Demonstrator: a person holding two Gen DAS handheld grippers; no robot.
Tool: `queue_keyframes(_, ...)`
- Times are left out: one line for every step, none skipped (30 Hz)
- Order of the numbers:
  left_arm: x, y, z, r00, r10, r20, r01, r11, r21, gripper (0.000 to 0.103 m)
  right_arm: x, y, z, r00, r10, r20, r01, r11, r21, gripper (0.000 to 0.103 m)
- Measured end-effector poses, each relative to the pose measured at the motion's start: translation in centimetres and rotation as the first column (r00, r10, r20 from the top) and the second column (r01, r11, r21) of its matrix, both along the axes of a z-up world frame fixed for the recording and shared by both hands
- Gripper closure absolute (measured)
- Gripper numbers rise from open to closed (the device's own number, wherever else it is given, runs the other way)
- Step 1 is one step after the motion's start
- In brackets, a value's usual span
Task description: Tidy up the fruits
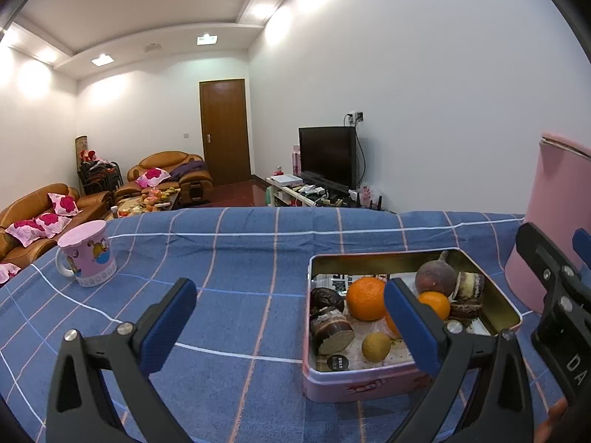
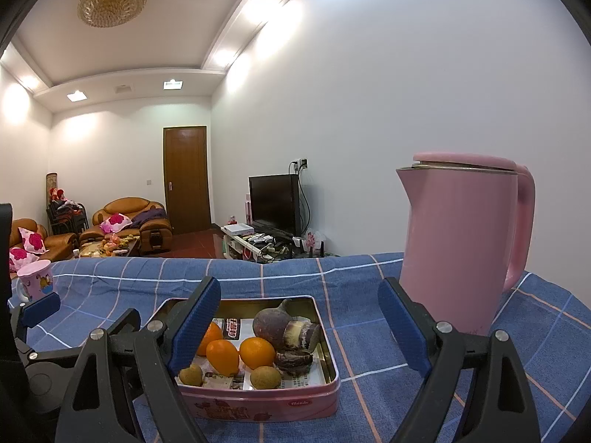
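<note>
A pink metal tin sits on the blue checked cloth. It holds oranges, a dark purple round fruit, small brownish-green fruits and dark cut pieces. My left gripper is open and empty, just left of and above the tin's near side. My right gripper is open and empty, above the tin's right half. The right gripper's body also shows in the left wrist view.
A pink kettle stands right of the tin. A pink cartoon mug stands at the far left of the cloth. Beyond the table's far edge are sofas, a door and a television.
</note>
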State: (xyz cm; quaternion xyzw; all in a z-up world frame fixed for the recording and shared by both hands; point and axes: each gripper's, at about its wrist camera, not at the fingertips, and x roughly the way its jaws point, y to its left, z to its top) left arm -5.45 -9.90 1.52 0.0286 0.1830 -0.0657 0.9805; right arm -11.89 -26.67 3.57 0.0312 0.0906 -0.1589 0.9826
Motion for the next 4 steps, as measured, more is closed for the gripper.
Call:
queue_keyframes(0.03,0.01,0.0,1.0,0.0,0.001,0.0,1.0,0.001,0.0,0.09,0.02,0.02,1.0,0.0,0.0,0.0,1.0,0.0,0.015)
queue_keyframes(0.04,-0.03,-0.03,1.0,0.0,0.001,0.0,1.0,0.002,0.0,0.08,0.0,0.02,1.0,0.0,-0.001,0.0,1.0,0.0,0.015)
queue_keyframes(0.04,-0.03,-0.05,1.0,0.0,0.0,0.0,1.0,0.002,0.0,0.06,-0.06,0.02,1.0,-0.002,-0.001,0.002,1.0,0.0,0.015)
queue_keyframes(0.07,-0.01,-0.06,1.0,0.0,-0.002,0.0,1.0,0.004,0.0,0.11,-0.11,0.05,1.0,-0.005,-0.002,0.005,1.0,0.0,0.015)
